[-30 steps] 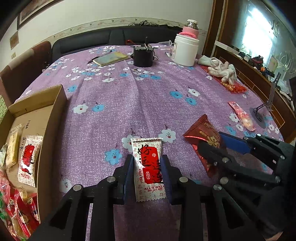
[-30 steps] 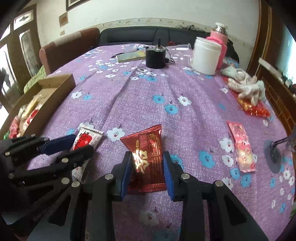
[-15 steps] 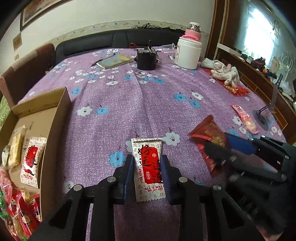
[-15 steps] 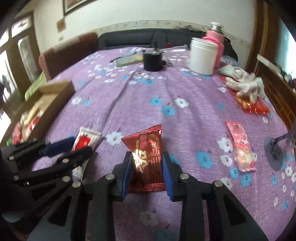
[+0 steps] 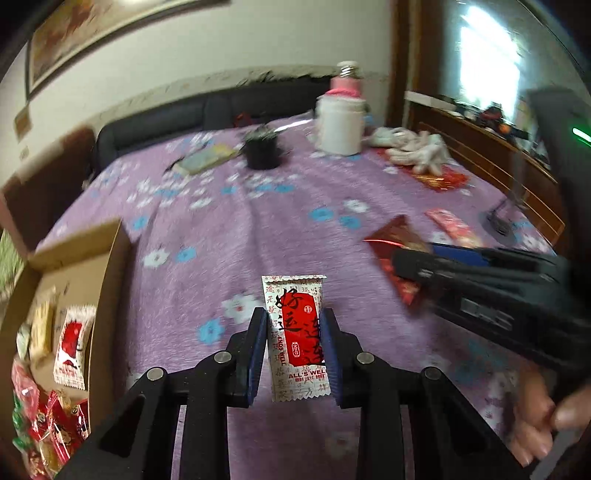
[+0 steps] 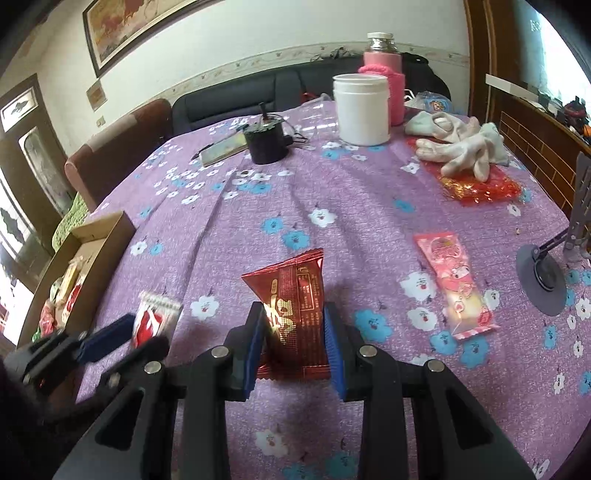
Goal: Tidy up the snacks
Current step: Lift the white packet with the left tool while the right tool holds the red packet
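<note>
This is a lived-in home, a sitting or dining room. A round table under a purple flowered cloth fills the middle, with a dark sofa along the far wall and a brown armchair at far left. A framed painting hangs on the wall above, a wooden cabinet lines the right side, and everyday clutter sits about: a pink flask, a white jar, gloves and a box of snacks.

Bare purple tablecloth mid-table; cardboard box left, pink packet right.
</note>
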{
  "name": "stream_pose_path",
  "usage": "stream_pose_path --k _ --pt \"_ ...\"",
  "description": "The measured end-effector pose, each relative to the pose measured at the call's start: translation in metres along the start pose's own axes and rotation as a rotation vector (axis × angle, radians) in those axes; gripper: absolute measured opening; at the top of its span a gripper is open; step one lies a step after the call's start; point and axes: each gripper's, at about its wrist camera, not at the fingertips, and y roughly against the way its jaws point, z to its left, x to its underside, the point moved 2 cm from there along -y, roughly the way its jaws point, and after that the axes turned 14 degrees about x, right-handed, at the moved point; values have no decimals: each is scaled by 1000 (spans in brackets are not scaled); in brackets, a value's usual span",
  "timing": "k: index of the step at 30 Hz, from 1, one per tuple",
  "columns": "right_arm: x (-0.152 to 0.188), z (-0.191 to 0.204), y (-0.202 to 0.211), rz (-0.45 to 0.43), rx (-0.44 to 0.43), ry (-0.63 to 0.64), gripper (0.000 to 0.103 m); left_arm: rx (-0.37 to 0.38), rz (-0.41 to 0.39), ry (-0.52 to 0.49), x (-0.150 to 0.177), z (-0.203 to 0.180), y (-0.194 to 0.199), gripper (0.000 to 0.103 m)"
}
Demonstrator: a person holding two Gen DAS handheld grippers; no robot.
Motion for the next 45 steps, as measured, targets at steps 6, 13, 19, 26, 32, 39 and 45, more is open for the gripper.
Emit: stream_pose_path --k 6,13,19,26,32,39,45 --pt "1 -8 -12 48 -16 -39 30 0 -55 -122 2 -29 15 30" --pt "3 4 -15 44 20 24 30 -7 -72 -105 -4 -23 19 30" --pt "-10 -8 7 -10 -24 -21 30 -9 -59 -29 -8 -3 16 30" --pt "-39 -38 41 -118 40 -118 30 -5 -65 7 -7 5 18 30" --pt "-89 -34 76 -176 116 -95 30 -18 -86 45 -10 18 24 30" --pt "-67 5 70 -145 87 -34 30 -42 -112 94 -13 36 31 30" --pt "-10 17 31 -30 21 -55 30 -66 -57 114 -9 42 16 30"
